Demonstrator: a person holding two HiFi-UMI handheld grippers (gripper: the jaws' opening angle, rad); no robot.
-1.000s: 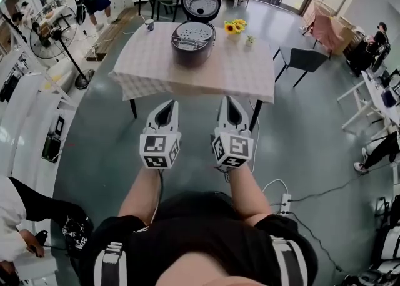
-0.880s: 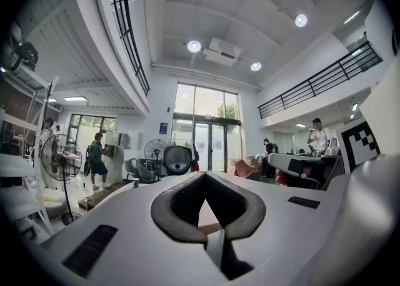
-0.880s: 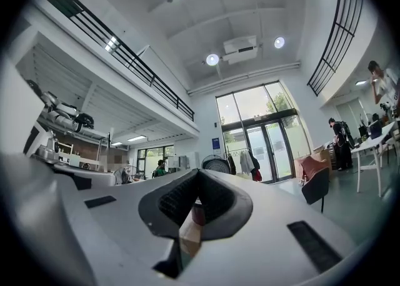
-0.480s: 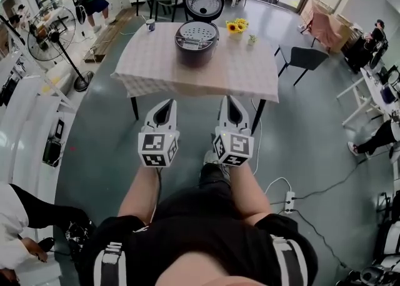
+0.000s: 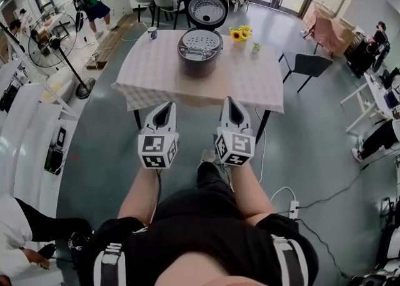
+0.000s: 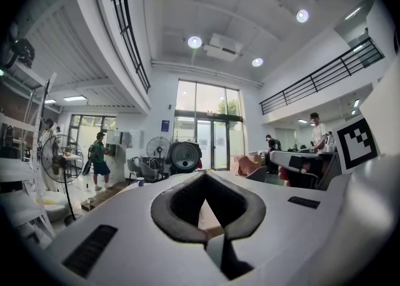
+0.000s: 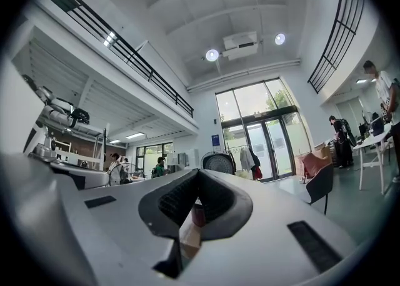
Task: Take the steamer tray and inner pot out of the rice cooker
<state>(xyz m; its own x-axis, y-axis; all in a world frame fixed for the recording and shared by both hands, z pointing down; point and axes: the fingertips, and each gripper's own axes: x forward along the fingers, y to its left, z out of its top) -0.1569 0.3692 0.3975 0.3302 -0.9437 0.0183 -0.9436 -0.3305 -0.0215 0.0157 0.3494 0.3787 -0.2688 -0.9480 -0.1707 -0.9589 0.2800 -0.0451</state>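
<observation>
Grey floor underfoot, and over it left gripper (image 5: 167, 104) and right gripper (image 5: 229, 99) side by side, each clenched shut on nothing, pointing toward table (image 5: 250, 85) with checked cloth just ahead. Farther in on that cloth, rice cooker (image 5: 199, 60) with lid (image 5: 207, 10) thrown up, perforated steamer tray (image 5: 200, 40) seated in its mouth, well apart from both grippers. Near it, sunflowers (image 5: 240, 32) and cup (image 5: 152, 32).

Lab hall: desks (image 5: 374, 94), fan (image 5: 55, 32), mezzanine (image 6: 325, 78)

A table (image 5: 240, 88) draped in a checked cloth (image 5: 159, 75) stands on a grey floor (image 5: 100, 147). On it sit an open-lidded rice cooker (image 5: 200, 50), sunflowers (image 5: 240, 32) and a mug (image 5: 152, 32).
</observation>
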